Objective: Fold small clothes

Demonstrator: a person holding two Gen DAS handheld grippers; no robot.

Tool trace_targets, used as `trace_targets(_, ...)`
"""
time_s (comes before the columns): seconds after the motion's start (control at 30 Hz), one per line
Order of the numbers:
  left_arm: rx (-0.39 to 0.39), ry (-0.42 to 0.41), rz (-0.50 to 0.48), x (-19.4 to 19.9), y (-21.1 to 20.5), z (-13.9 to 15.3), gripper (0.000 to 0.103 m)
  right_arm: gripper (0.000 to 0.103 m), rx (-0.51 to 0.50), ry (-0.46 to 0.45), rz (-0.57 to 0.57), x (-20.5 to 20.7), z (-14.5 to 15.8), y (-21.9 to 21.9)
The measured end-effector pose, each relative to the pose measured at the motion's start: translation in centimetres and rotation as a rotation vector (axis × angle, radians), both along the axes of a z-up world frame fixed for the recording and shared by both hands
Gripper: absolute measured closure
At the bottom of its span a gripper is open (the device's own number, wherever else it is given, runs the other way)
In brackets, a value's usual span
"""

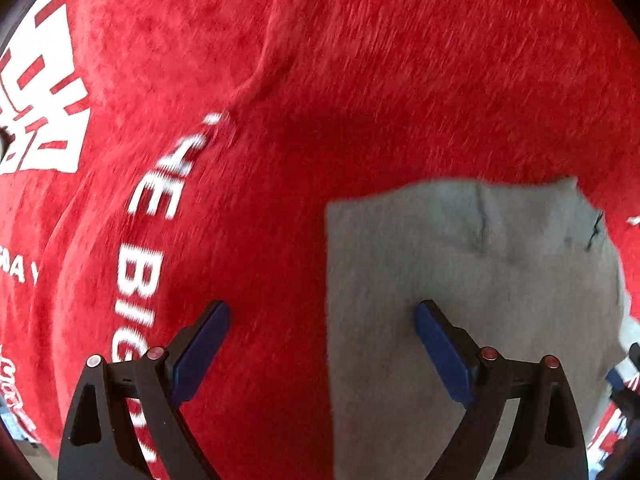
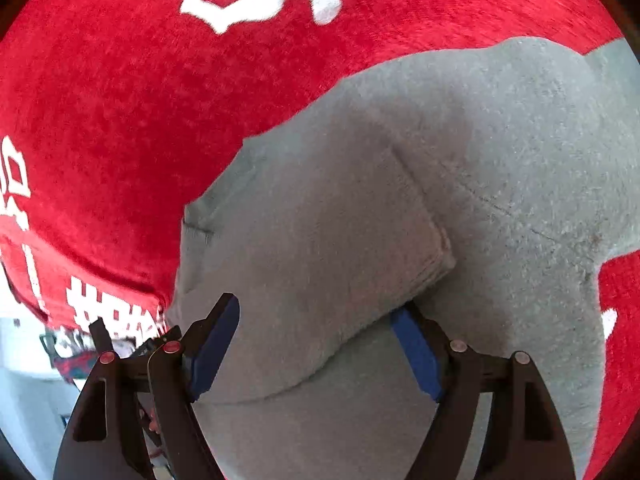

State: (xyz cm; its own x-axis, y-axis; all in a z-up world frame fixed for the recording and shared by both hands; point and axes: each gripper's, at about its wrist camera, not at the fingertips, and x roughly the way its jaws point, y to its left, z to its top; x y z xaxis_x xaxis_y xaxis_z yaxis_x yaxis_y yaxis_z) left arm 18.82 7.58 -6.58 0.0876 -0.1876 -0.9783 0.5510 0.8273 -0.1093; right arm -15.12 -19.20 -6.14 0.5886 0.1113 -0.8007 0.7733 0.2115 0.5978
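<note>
A small grey garment (image 1: pixel 460 300) lies flat on a red cloth with white print (image 1: pixel 280 80). My left gripper (image 1: pixel 322 312) is open just above it, its jaws straddling the garment's left edge, holding nothing. In the right wrist view the grey garment (image 2: pixel 500 160) fills the middle and right, with a folded flap (image 2: pixel 320 248) raised toward the camera. My right gripper (image 2: pixel 316 312) is open, and the flap's lower edge sits between its blue fingers (image 2: pixel 416 352); the right pad's tip is hidden under the flap.
The red cloth (image 2: pixel 120 100) with white letters and patterns covers the whole work surface. Its edge and a pale floor with blurred objects (image 2: pixel 60 344) show at the lower left of the right wrist view. The other gripper's dark tip (image 1: pixel 628 376) shows at the far right.
</note>
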Motion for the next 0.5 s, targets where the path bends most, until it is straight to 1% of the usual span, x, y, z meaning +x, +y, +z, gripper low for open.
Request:
trace_targets(0.03, -0.036, 0.009, -0.015, 0.0, -0.2, 0.5, 0.077, 0.031, -0.003, 0.007, -0.001, -0.5, 0.2, -0.1)
trace_targets(0.07, -0.079, 0.034, -0.024, 0.0, -0.3, 1.0, 0.096, 0.070, -0.007, 0.032, 0.007, -0.2, 0.2, -0.3)
trace_targets(0.1, -0.103, 0.035, -0.016, 0.2, -0.1, 1.6, 0.095, 0.096, 0.003, 0.047, 0.026, 0.3, 0.1, -0.4)
trace_targets(0.13, -0.117, 0.024, -0.018, 0.2, 0.1, 2.1, 0.095, 0.094, 0.008, 0.043, 0.032, 0.6, 0.1, -0.4)
trace_targets(0.17, -0.126, 0.006, -0.024, 0.2, 0.5, 2.5, 0.095, 0.095, 0.010, 0.015, 0.045, 0.9, 0.4, -0.3)
trace_targets(0.23, -0.125, -0.010, -0.024, 0.3, 1.6, 2.7, 0.095, 0.095, -0.029, -0.016, 0.085, 1.7, 1.3, -0.2)
trace_targets(0.27, -0.126, -0.002, -0.021, 0.6, 2.1, 2.5, 0.095, 0.095, -0.053, -0.008, 0.096, 2.0, 1.5, -0.1)
trace_targets(0.33, -0.125, 0.018, -0.010, 1.2, 2.7, 1.5, 0.095, 0.095, -0.054, 0.030, 0.075, 1.8, 0.7, -0.2)
trace_targets(0.4, -0.091, -0.010, -0.007, 1.4, 2.5, 0.8, 0.095, 0.095, -0.037, 0.098, 0.031, 0.7, -0.9, -0.3)
trace_targets(0.43, -0.087, -0.018, 0.009, 1.3, 2.4, 0.8, 0.094, 0.095, -0.032, 0.119, 0.008, -0.1, -1.4, -0.1)
trace_targets(0.47, -0.088, -0.020, 0.037, 1.4, 2.8, 0.9, 0.094, 0.096, -0.026, 0.101, -0.010, -0.7, -1.6, 0.0)
trace_targets(0.5, -0.078, -0.041, 0.067, 1.4, 3.3, 1.3, 0.094, 0.096, -0.028, 0.108, -0.017, -1.0, -1.4, 0.1)
